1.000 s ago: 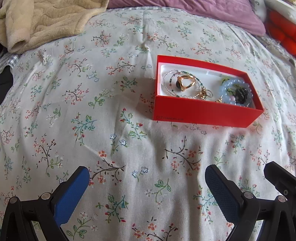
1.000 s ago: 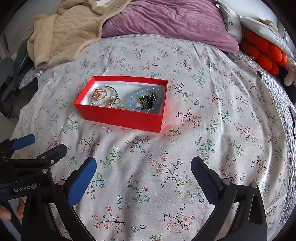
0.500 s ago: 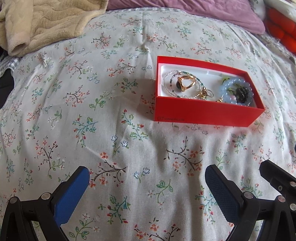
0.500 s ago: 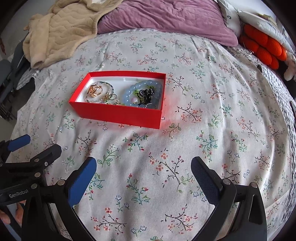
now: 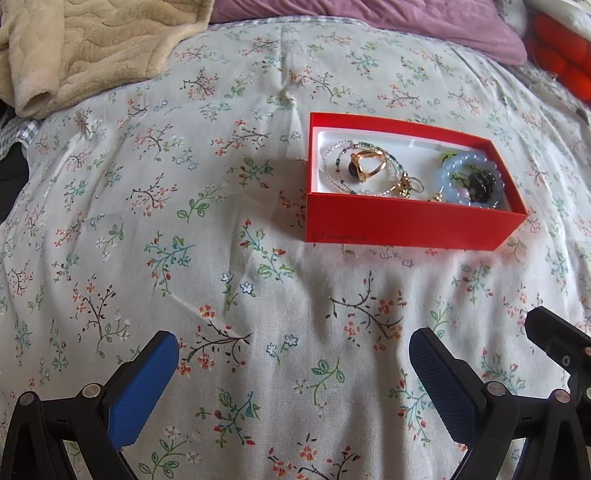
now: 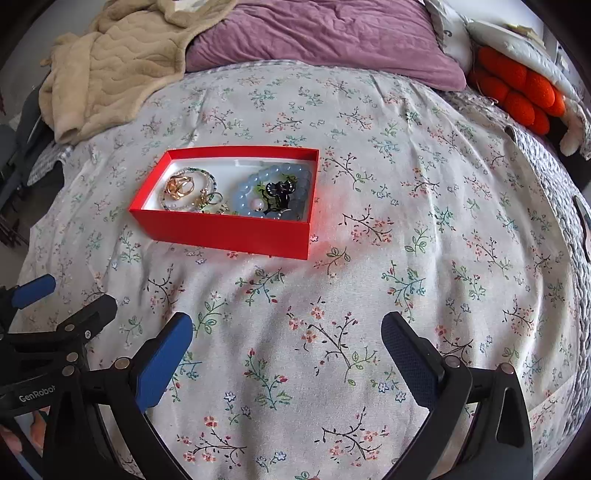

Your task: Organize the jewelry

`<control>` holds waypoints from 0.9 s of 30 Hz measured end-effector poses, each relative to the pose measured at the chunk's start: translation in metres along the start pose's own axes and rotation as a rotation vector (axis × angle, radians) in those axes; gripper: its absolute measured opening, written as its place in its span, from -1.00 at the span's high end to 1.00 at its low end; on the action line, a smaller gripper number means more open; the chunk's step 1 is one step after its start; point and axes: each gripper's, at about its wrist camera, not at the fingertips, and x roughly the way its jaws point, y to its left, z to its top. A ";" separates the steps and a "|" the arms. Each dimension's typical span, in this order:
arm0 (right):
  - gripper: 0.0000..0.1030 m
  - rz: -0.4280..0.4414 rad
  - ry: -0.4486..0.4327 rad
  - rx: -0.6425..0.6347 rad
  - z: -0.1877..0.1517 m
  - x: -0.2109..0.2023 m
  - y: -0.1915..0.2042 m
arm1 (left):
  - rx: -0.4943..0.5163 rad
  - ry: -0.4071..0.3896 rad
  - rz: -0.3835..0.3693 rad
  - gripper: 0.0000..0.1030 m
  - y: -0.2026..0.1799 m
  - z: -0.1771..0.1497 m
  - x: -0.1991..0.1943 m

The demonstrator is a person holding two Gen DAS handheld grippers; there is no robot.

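A red box [image 5: 406, 225] [image 6: 225, 232] with a white inside sits on the floral bedspread. In it lie a gold ring [image 5: 367, 166] [image 6: 180, 185] on a thin beaded bracelet [image 5: 334, 173], a pale blue bead bracelet [image 5: 471, 177] [image 6: 273, 192] around a black piece, and small gold items [image 5: 406, 186]. My left gripper [image 5: 293, 373] is open and empty, well in front of the box. My right gripper [image 6: 286, 350] is open and empty, in front of the box and to its right. The left gripper's side shows at the right wrist view's left edge [image 6: 55, 321].
A beige blanket [image 6: 110, 70] lies at the back left and a purple pillow [image 6: 325, 33] at the back. Orange cushions [image 6: 517, 92] sit at the back right. The bed drops off at the left edge [image 6: 22, 177].
Both grippers have shifted slightly; the box sits a little lower in the right wrist view. Nothing was taken or let go.
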 end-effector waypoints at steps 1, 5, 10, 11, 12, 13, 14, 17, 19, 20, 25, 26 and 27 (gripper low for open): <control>-1.00 -0.001 0.001 0.001 0.000 0.000 0.000 | 0.001 0.000 0.000 -0.99 0.000 0.000 0.000; -1.00 -0.004 0.001 0.004 0.000 0.000 -0.001 | 0.004 0.001 0.003 -0.99 -0.001 0.000 0.000; -1.00 -0.005 0.001 0.004 0.000 0.000 -0.001 | 0.005 -0.001 0.004 -0.99 -0.001 0.000 0.000; -1.00 -0.005 0.002 0.004 0.000 0.000 -0.001 | 0.005 0.000 0.003 -0.99 -0.001 0.000 0.000; -1.00 -0.006 0.002 0.005 -0.001 0.000 -0.001 | 0.005 -0.001 0.004 -0.99 -0.001 0.000 0.000; -1.00 -0.006 0.002 0.005 -0.001 0.000 -0.001 | 0.005 -0.001 0.004 -0.99 -0.001 0.000 0.000; -1.00 -0.007 0.002 0.005 -0.001 0.000 -0.001 | 0.005 -0.003 0.006 -0.99 -0.001 -0.001 0.000; -1.00 -0.010 -0.001 0.006 -0.001 0.000 -0.001 | 0.007 -0.004 0.008 -0.99 -0.001 0.000 0.000; -1.00 -0.011 -0.003 0.007 -0.001 0.000 -0.002 | 0.008 -0.005 0.010 -0.99 -0.001 0.000 -0.001; -1.00 -0.011 -0.003 0.007 -0.001 0.000 -0.002 | 0.008 -0.005 0.011 -0.99 -0.001 -0.001 -0.001; -1.00 -0.015 -0.005 0.010 -0.001 0.000 -0.002 | 0.018 -0.007 0.012 -0.99 -0.002 -0.001 -0.001; -1.00 -0.015 -0.005 0.010 -0.001 0.000 -0.002 | 0.019 -0.007 0.012 -0.99 -0.002 -0.001 -0.001; -1.00 -0.015 -0.004 0.009 -0.001 0.000 -0.002 | 0.020 -0.007 0.012 -0.99 -0.002 -0.001 -0.002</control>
